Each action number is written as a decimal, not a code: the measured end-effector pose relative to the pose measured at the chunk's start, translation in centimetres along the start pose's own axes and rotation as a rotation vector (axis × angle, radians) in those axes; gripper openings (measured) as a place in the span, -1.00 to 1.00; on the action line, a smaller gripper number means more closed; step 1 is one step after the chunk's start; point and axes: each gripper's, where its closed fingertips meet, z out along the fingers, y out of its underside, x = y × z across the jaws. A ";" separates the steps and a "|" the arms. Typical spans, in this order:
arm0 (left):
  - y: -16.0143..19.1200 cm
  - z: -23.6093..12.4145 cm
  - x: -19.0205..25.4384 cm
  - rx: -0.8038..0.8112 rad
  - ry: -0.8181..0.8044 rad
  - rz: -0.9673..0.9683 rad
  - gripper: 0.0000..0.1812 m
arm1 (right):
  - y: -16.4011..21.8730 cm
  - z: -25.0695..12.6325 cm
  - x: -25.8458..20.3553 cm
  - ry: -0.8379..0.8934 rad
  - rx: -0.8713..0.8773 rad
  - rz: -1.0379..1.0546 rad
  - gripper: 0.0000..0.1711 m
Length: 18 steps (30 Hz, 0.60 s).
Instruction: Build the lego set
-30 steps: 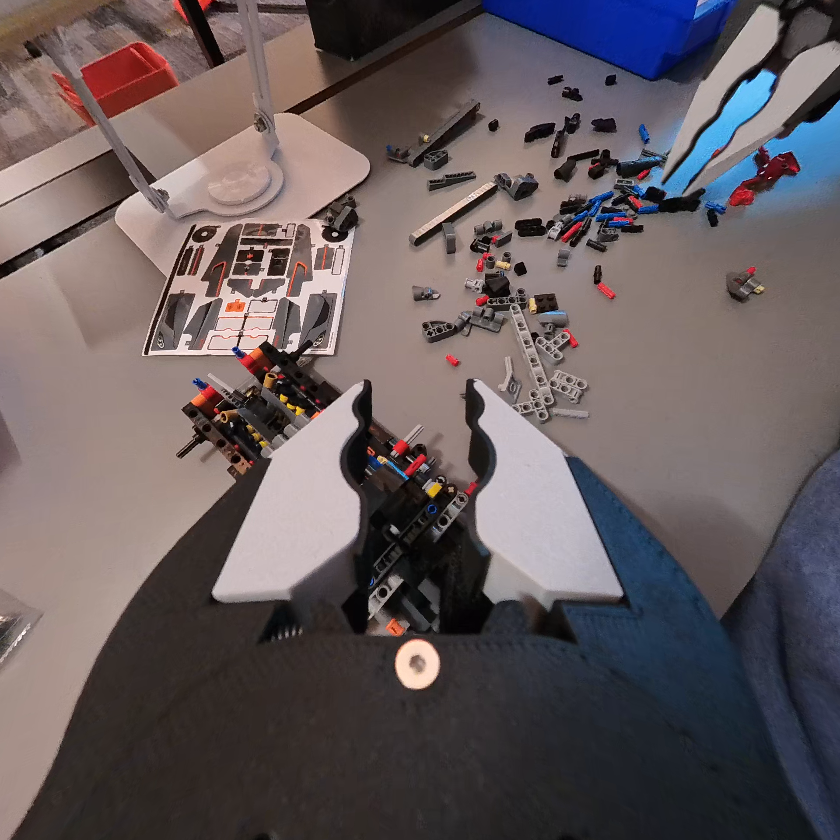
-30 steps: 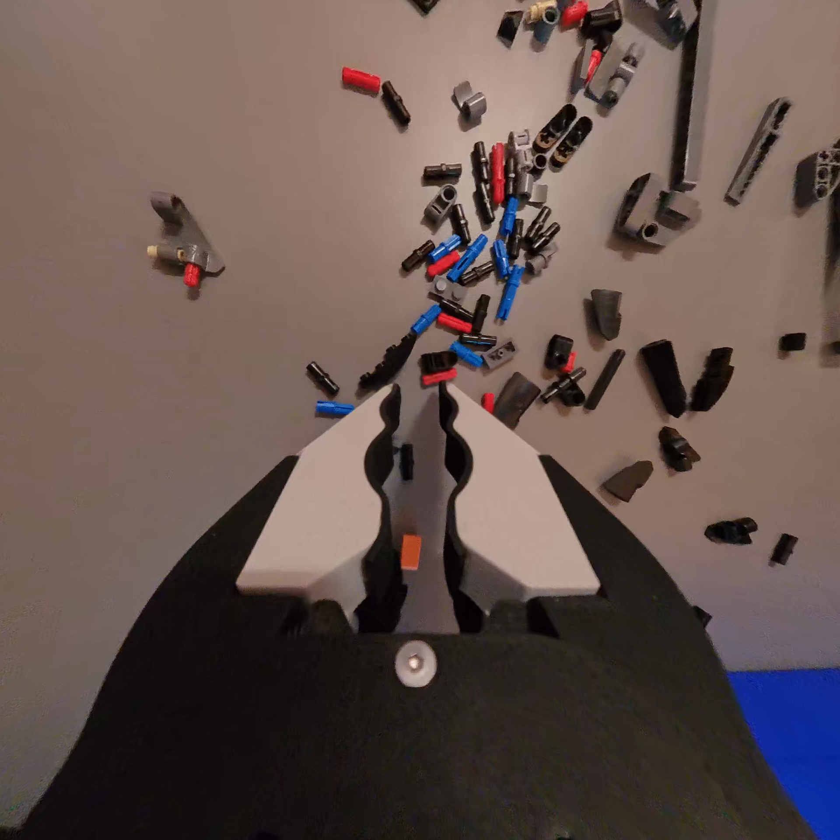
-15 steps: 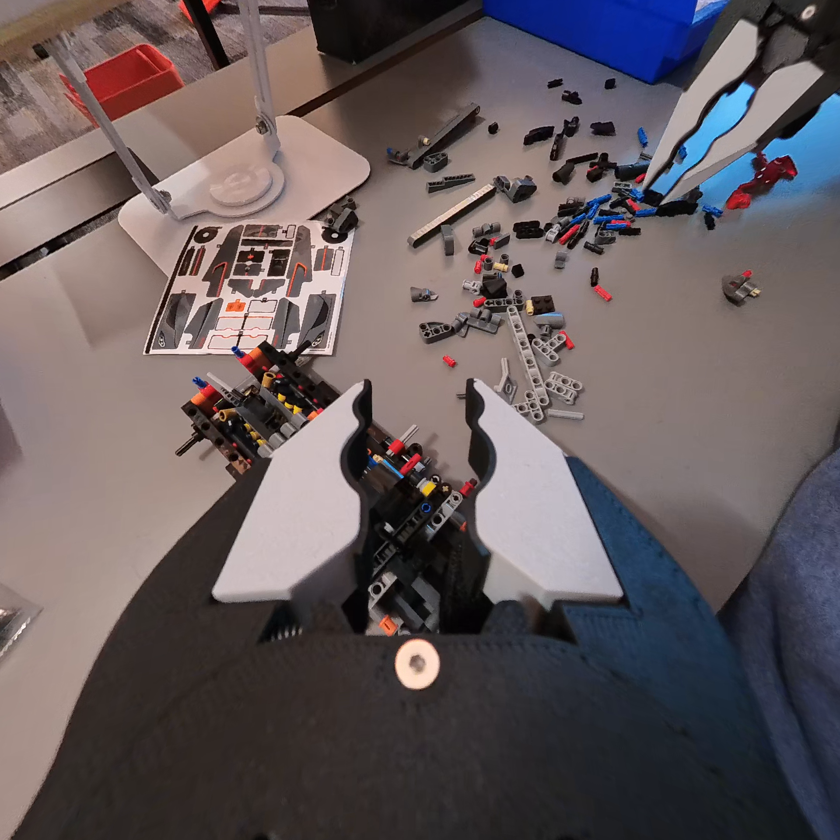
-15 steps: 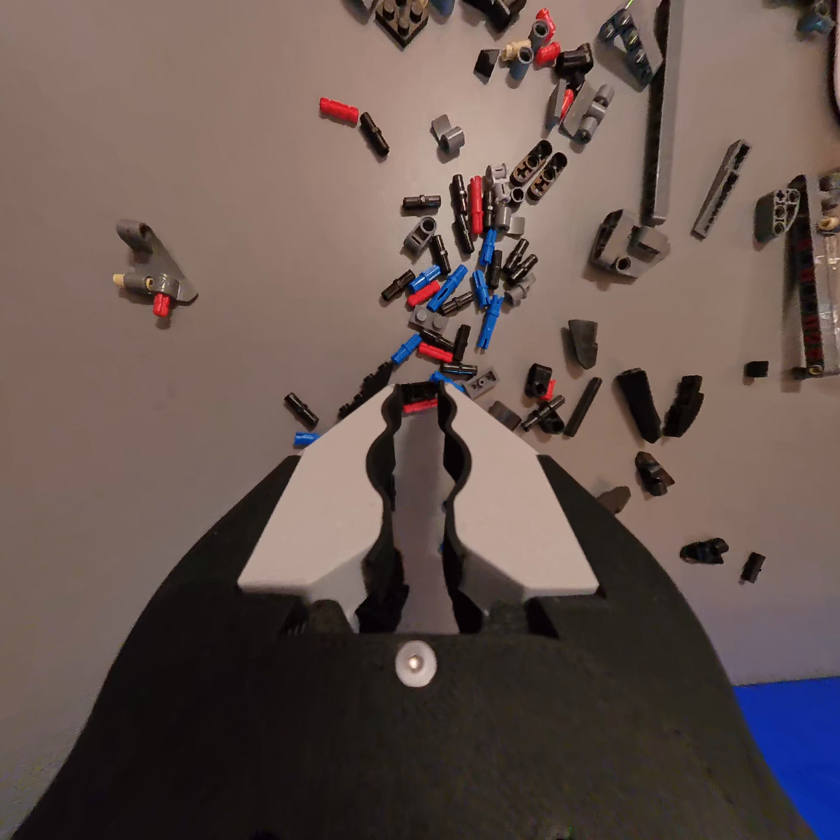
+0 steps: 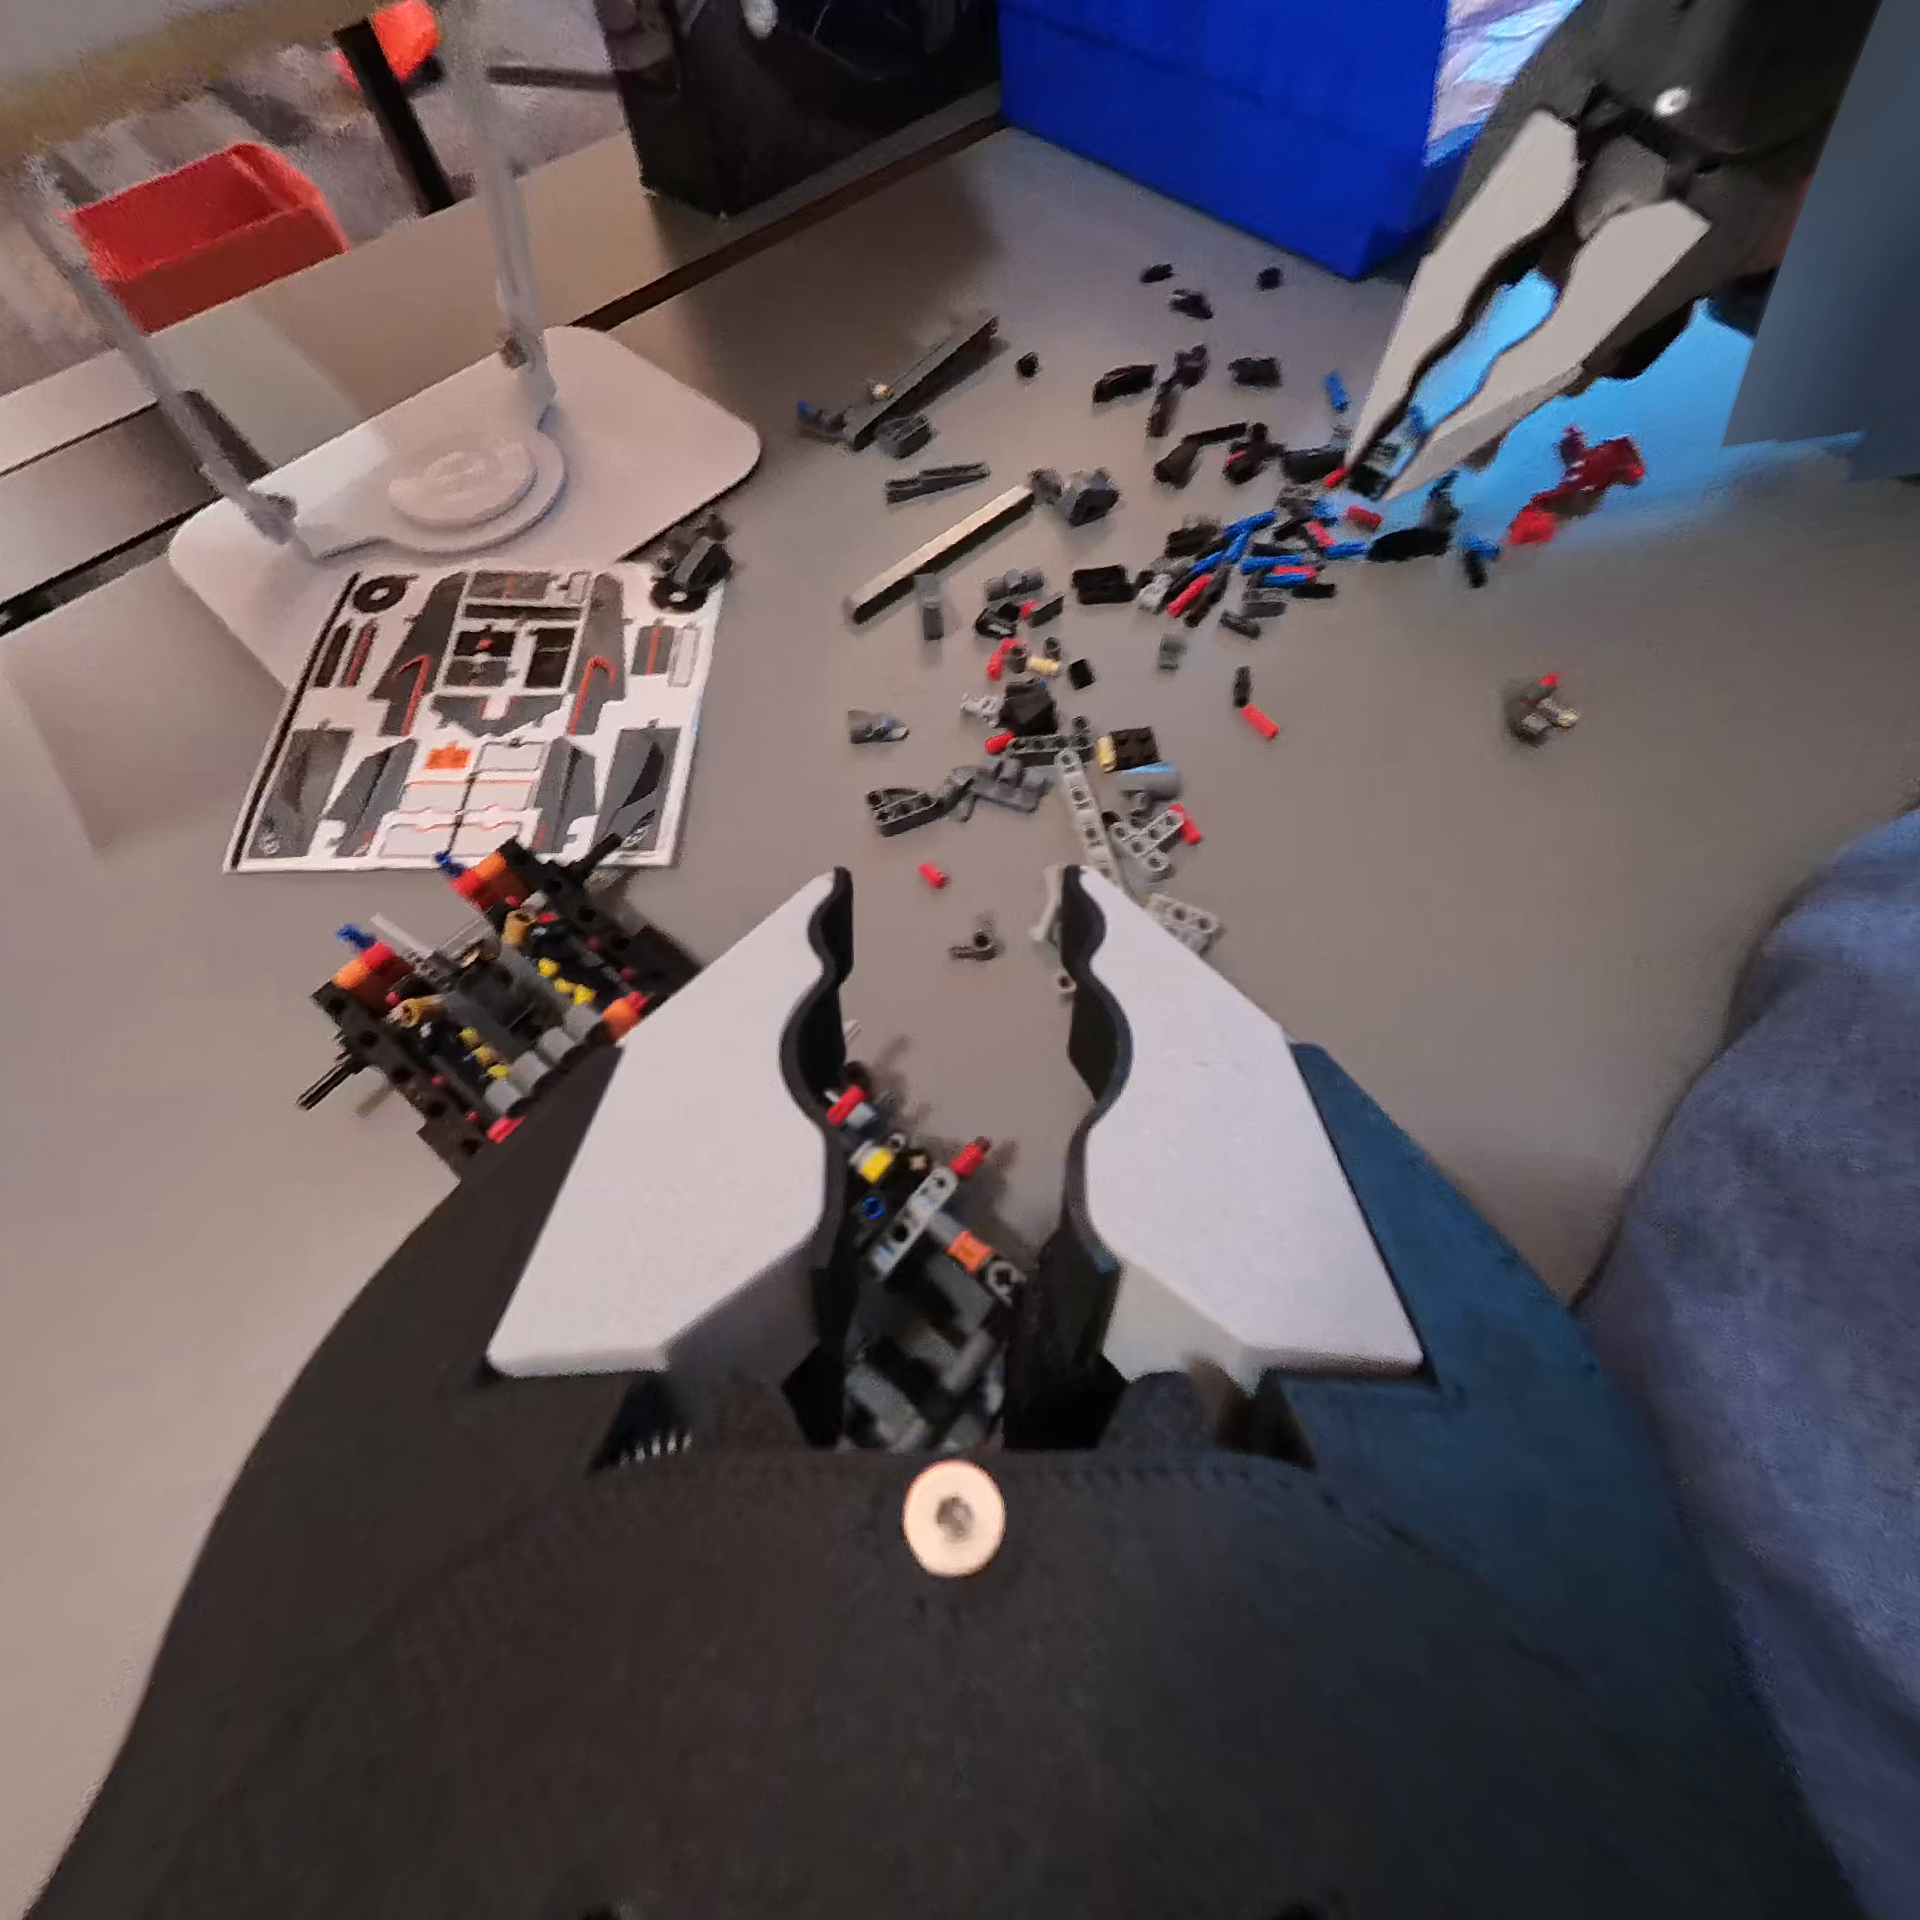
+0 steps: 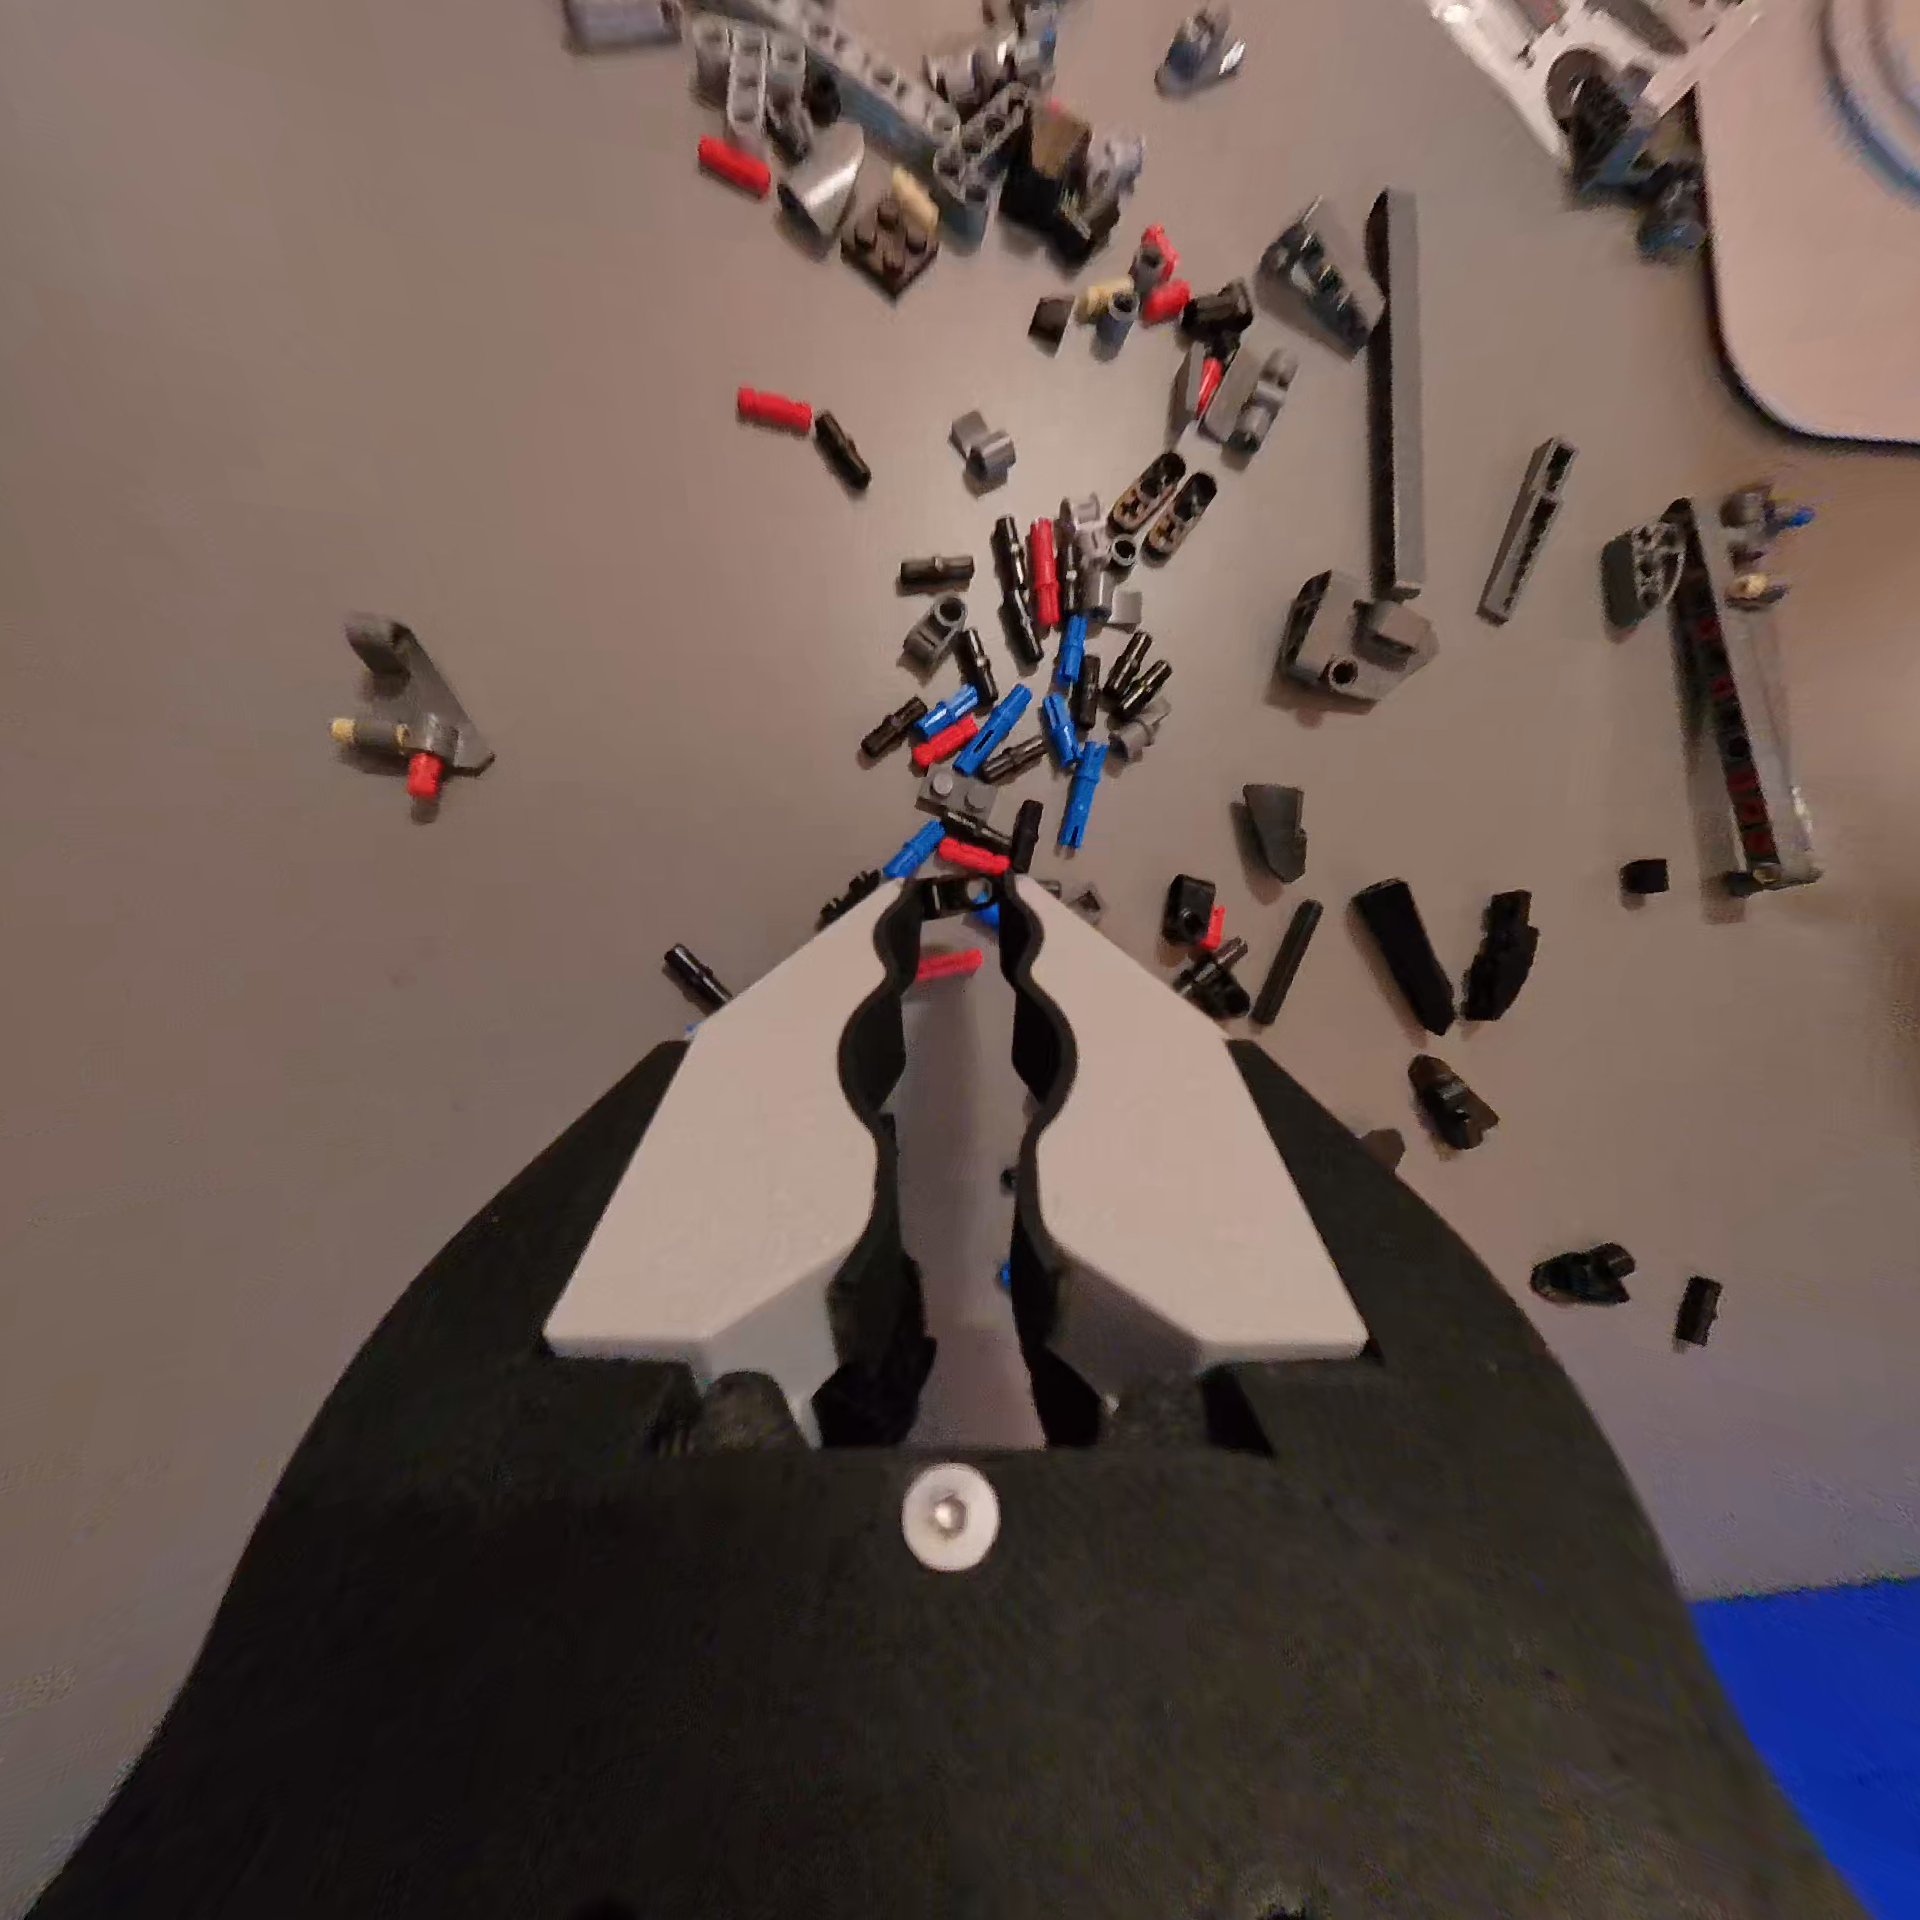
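Note:
The partly built black Lego model (image 5: 499, 997) lies on the grey table, its near end under my left gripper (image 5: 956, 894). That gripper is open; the model sits low between and left of the jaws, with no visible grip. Loose pieces are scattered across the table, with a dense pile of blue, red and black pins (image 6: 1023, 717). My right gripper (image 6: 961, 891) is narrowly open at the pile's near edge, its tips either side of a small black piece (image 6: 951, 896). A red pin (image 6: 948, 964) lies below the jaws. The right gripper also shows in the left wrist view (image 5: 1387, 478).
A sticker sheet (image 5: 468, 727) lies beside a white stand base (image 5: 468, 468). A blue bin (image 5: 1226, 125) stands at the back, a red bin (image 5: 197, 229) off the table. A grey piece with a red pin (image 6: 410, 707) lies apart. Blue clothing (image 5: 1766, 1299) is at the right.
My right gripper has moved down and forward into the pin pile, gap unchanged. My left gripper has shifted right, so the model now sits further left under it.

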 end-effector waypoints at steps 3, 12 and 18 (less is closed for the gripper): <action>-0.3 0.3 1.1 -0.023 -0.008 0.058 -0.59 | -0.5 -0.3 0.0 -0.002 0.041 0.009 -0.86; 0.2 1.3 1.4 -0.035 0.003 0.043 -0.59 | -0.5 0.6 -1.9 -0.054 0.029 -0.030 -0.86; 0.0 1.6 1.2 -0.030 0.004 0.036 -0.59 | -1.9 1.5 -3.7 -0.110 0.053 -0.073 -0.86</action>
